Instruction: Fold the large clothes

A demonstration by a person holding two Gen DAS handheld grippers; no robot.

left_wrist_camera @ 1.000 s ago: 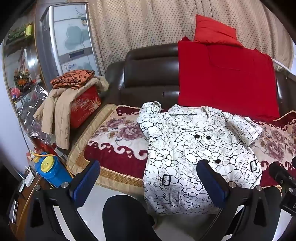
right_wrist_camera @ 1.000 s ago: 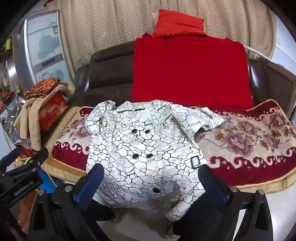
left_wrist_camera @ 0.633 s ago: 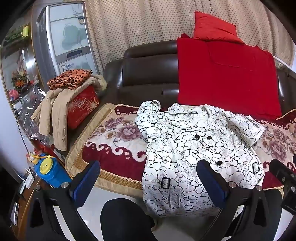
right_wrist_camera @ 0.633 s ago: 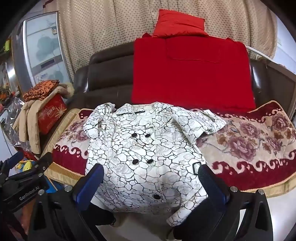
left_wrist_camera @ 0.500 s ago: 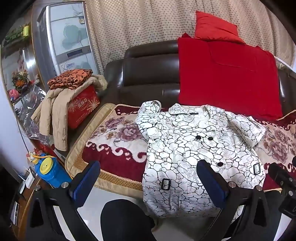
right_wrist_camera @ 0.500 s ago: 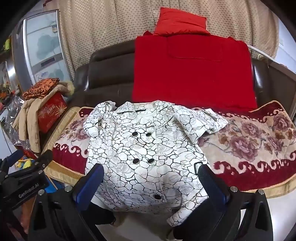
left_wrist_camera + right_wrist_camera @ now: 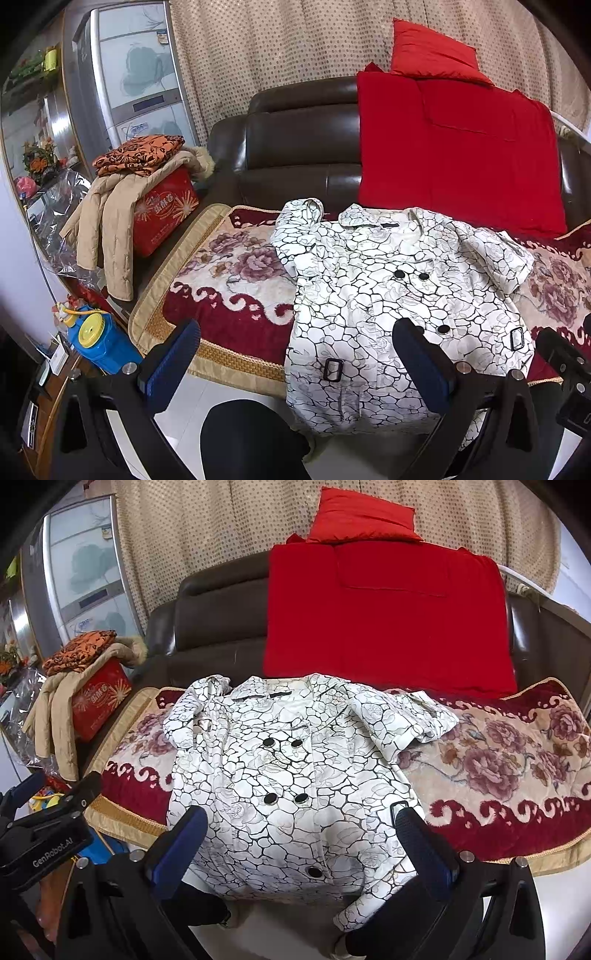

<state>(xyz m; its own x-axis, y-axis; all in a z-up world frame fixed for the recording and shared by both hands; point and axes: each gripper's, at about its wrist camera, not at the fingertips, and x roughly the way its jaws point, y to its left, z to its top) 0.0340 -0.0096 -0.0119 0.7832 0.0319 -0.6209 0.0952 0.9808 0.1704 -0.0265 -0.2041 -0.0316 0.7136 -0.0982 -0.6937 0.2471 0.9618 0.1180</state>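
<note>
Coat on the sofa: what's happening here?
A person holds a hand-held gripper in each hand over a white coat with a black crackle print, which lies face up and buttoned on the floral sofa cover, hem hanging over the front edge. The left hand-held gripper and the right hand-held gripper are both open and touch nothing. No fold has been made yet.

Coat (image 7: pixel 291 775) on sofa blanket (image 7: pixel 517 760), cushion (image 7: pixel 384 616) behind, box (image 7: pixel 162 210) left.
</note>
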